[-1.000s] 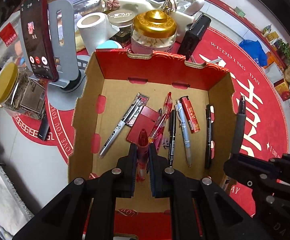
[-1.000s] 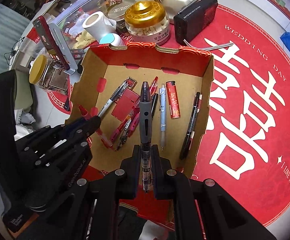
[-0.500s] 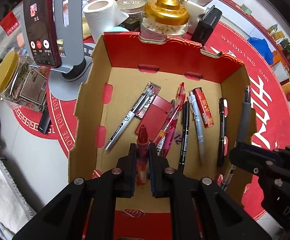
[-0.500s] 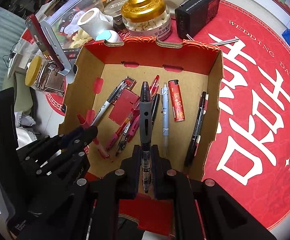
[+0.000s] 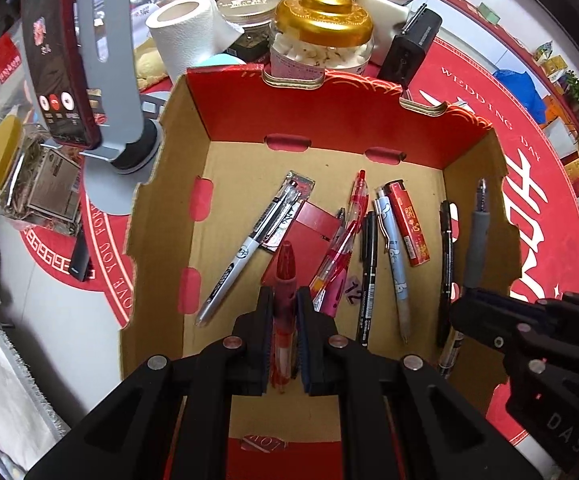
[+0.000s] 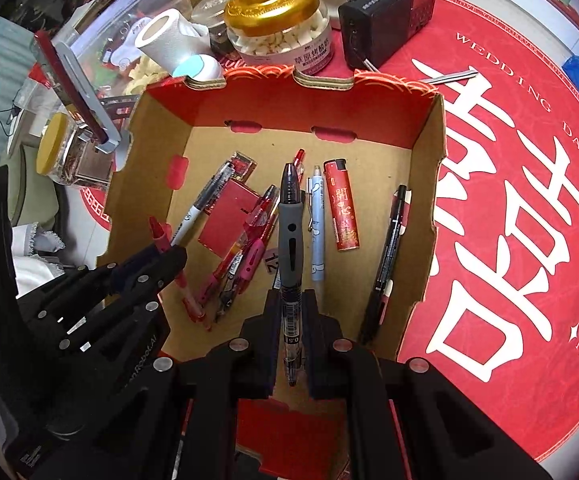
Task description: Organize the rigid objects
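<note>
We see a cardboard box (image 5: 161, 216) holding pens and a lighter (image 5: 407, 224); left hand-held gripper (image 5: 283, 312) clamped on a red pen (image 5: 284, 276), right hand-held gripper (image 6: 291, 312) clamped on a grey-grip pen (image 6: 291, 236)

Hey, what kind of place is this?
Probably a home tabletop: a red wedding-day mat, a toilet-paper roll, a gold-lidded jar and a cardboard box of pens.

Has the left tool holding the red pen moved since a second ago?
Yes. The left tool has come down toward the cardboard box, which now looks larger around the red pen.
</note>
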Tool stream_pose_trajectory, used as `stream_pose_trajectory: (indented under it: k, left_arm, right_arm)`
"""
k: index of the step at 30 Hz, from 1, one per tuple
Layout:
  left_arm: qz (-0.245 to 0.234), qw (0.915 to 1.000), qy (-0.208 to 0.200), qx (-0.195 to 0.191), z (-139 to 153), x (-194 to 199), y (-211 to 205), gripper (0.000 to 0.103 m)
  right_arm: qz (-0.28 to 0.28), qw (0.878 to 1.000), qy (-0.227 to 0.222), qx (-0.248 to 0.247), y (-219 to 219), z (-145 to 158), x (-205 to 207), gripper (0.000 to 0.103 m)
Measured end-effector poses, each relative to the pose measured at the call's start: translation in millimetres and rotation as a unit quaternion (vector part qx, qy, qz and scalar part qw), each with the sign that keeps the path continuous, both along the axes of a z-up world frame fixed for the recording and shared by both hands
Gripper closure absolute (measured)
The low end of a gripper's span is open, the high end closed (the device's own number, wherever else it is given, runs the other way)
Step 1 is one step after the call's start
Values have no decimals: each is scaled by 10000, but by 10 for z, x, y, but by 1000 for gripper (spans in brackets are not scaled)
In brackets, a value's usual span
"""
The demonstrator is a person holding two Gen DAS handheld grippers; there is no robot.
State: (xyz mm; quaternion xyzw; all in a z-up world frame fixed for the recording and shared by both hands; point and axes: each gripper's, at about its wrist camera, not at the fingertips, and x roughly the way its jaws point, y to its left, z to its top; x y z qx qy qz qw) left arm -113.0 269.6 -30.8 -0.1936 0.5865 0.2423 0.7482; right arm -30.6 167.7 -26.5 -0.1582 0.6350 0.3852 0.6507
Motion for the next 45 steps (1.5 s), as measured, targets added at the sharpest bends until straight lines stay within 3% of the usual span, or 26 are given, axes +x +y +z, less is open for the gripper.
stream_pose_trajectory:
  k: [3,4,5,7,9,10,11,13,17,22,26,31,45]
  left_arm:
    - [-39,10000,18,5,-80,34,8,88]
    - [-54,10000,14,-16,-102,41,13,74]
    - [-61,10000,-2,-41,-126,48,20,51]
    - [-53,10000,-72,30,-133,44,27,29]
    - [-75,9999,-53,72,-142,42,38,26]
    - [-50,9999,73,100,-165,44,50,21]
    - [9,9994,291,171,-201,47,80,20]
    - [134,9972,679,275,-263,46,154,18]
    - [199,9990,281,273,-85,-66,216,17]
    - [119,9957,163,907,221,-117,126,15]
    - [88,9965,212,806,311,-112,90,7]
    - [115,9980,374,505,282,-195,59,4]
    - [25,9971,519,547,294,-339,-63,4]
  right_arm:
    - [36,9999,8,-113,36,-97,21,92]
    - [30,9999,-11,-146,40,-124,28,92]
    - [31,9998,-24,-186,46,-156,37,92]
    - [-14,9989,-6,-462,52,-200,50,91]
    - [-9,9986,-42,-527,44,-213,64,87]
    - [-19,9983,-109,-570,34,-209,72,77]
    - [-60,9979,-200,-610,10,-195,88,54]
    - [-116,9988,-101,-456,-34,-151,112,24]
    - [68,9991,-331,-257,-61,70,20,1]
    - [19,9996,-236,163,-156,272,-49,1]
    - [-114,9995,-141,241,-257,371,-100,1]
    - [-298,9991,-296,79,-346,432,-132,1]
    - [-342,9984,-447,42,-240,457,-168,1]
